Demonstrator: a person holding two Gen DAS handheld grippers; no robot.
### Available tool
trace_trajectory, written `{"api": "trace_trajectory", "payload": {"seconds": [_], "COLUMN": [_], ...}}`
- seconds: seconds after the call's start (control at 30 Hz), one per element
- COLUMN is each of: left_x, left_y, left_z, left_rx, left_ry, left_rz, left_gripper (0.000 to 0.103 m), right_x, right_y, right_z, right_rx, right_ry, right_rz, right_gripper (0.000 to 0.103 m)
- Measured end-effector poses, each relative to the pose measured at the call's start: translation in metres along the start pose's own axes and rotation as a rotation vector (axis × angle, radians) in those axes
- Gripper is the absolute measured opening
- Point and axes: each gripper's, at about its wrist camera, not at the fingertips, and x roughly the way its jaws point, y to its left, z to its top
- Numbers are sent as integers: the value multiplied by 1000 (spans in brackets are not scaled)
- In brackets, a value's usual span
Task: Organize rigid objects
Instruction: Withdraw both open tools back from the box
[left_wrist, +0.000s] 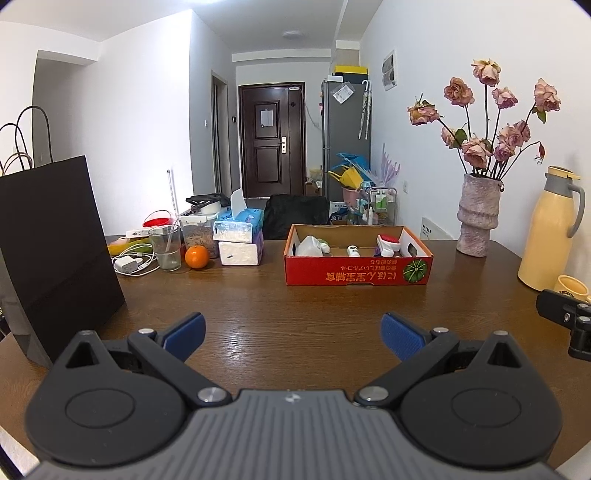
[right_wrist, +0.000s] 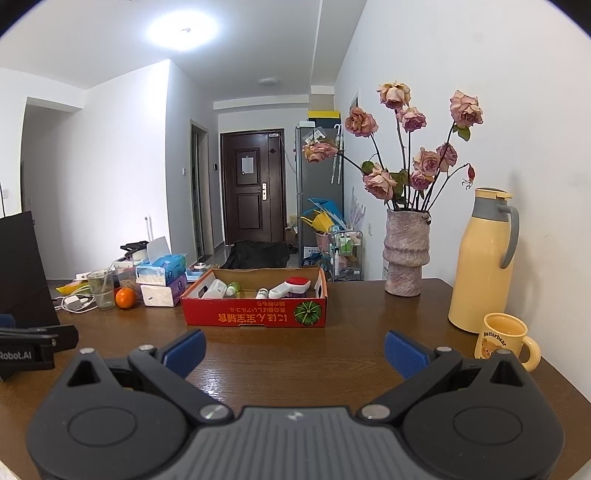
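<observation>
A red cardboard box stands on the brown table. It holds a white bottle, a small green-capped bottle, another small bottle and a white brush with a red top. My left gripper is open and empty above the bare table, well short of the box. My right gripper is open and empty, also short of the box. Each gripper shows at the edge of the other's view.
A black paper bag stands at the left. A glass, an orange, tissue packs and a charger lie at the back left. A vase of roses, a yellow thermos and a yellow mug stand at the right.
</observation>
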Motion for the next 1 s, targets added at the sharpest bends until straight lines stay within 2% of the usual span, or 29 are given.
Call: {"api": "trace_trajectory", "payload": {"seconds": [1.0], "left_x": [0], "left_y": [-1], "left_z": [-6], "left_rx": [10], "left_ry": [19], "left_rz": [-3], "left_gripper": [103], "right_x": [-1], "right_y": [-2], "right_z": [-3], "right_rx": [-2], "right_ry": [15], "right_rz": [-9], "right_gripper": [103]}}
